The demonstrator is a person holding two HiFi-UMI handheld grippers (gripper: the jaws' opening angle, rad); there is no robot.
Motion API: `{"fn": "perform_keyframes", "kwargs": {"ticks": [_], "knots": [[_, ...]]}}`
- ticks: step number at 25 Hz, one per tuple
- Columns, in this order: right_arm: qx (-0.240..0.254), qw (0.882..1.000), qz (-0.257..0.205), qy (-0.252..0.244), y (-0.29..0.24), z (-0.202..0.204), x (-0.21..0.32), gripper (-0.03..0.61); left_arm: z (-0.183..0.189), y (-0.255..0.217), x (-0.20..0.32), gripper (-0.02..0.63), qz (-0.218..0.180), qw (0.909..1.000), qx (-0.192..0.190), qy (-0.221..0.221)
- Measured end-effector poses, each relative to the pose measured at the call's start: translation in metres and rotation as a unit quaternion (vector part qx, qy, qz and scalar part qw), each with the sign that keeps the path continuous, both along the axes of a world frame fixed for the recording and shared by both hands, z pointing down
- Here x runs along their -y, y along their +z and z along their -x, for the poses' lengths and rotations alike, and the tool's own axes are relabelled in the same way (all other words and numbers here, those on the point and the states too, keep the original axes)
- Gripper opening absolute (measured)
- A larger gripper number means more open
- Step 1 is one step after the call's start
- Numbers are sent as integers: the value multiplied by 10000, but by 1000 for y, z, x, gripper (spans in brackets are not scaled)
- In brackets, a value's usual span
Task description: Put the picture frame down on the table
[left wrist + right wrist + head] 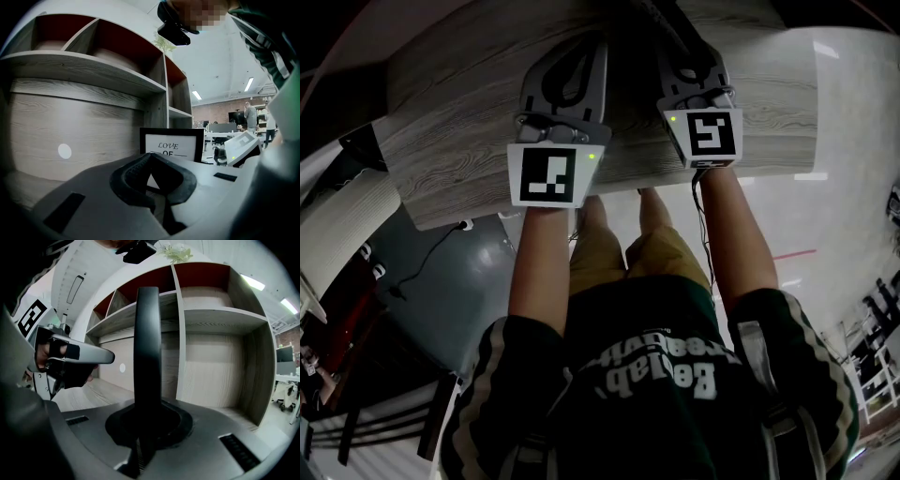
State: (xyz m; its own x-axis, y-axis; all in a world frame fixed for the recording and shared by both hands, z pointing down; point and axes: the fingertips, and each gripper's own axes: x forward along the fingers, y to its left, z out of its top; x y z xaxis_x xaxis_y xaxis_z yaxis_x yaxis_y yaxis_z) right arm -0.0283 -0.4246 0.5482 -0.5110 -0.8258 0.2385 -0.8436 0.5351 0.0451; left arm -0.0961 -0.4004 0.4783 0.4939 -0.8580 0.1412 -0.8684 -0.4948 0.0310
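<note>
In the jaws of the right gripper [146,430] stands the picture frame [147,348], upright and seen from its thin edge. It is in front of the shelf unit [220,362] and over the wood-grain bench [441,150]. Whether its lower edge touches the bench I cannot tell. These jaws are closed tight on the black border, near the bottom of the frame.

The left gripper [152,158] has its jaws together with nothing between them. It is beside the frame, not touching it.

From the left gripper view the frame is a flat rectangle with a narrow black border around a white sheet of printed words. The border looks smooth and a little glossy, so I judge it stiff, light and somewhat slippery. The front is probably glass or clear plastic and therefore fragile. The border is the safe place to hold, not the pane. Held at one edge only, the frame could swing, so a soft landing on the matt, slightly rough bench seems wise.
</note>
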Motion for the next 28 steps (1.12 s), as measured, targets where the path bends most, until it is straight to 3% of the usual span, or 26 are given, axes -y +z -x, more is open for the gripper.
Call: {"fn": "perform_keyframes", "kwargs": {"ticks": [5, 7, 8, 11, 13, 16, 28], "knots": [[127, 9999, 43, -81, 1, 4, -1, 54, 4, 2, -1, 18, 9, 10000, 19, -19], [192, 9998, 66, -71, 1, 5, -1, 147, 7, 3, -2, 18, 34, 10000, 18, -44], [209, 9997, 78, -73, 2, 6, -2, 156, 8, 4, -3, 18, 46, 10000, 18, -57], [49, 9999, 28, -156, 4, 7, -6, 148, 11, 6, -4, 18, 57, 9999, 41, -87], [-42, 9998, -21, -177, 4, 7, -7, 100, 12, 7, -4, 18, 51, 9999, 44, -106], [226, 9997, 59, -8, 1, 1, -2, 48, 14, 5, -3, 18, 39, 9999, 1, -146], [397, 9985, 307, 207, 11, -7, 2, 43, 17, 6, -3, 18, 36, 9999, -8, -163]]}}
